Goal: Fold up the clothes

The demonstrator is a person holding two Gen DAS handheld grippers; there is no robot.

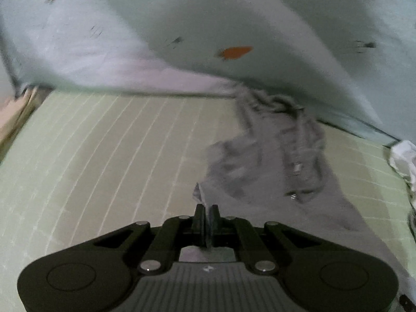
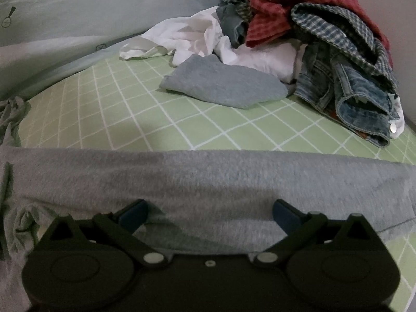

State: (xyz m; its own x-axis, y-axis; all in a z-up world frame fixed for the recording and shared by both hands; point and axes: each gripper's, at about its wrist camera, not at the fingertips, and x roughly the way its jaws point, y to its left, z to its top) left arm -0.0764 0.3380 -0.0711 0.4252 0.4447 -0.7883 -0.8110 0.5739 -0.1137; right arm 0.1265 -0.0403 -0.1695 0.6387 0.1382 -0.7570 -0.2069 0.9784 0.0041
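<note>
We see the left gripper (image 1: 207,214) pinching an edge of the grey sweatpants (image 1: 273,161), which trail across the green checked sheet (image 1: 104,156); the right gripper (image 2: 209,212) sits spread over the grey fabric, near the unfolded clothes pile (image 2: 312,39)

Both views dim, soft indoor light, no glare; left wrist view motion-blurred, grey garment (image 1: 273,161) and quilt (image 1: 208,26) smeared; right wrist view sharper, clothes pile (image 2: 325,39) fairly crisp; fisheye bends grid lines of bed sheet (image 2: 182,119); dark vignette at frame corners.
</note>
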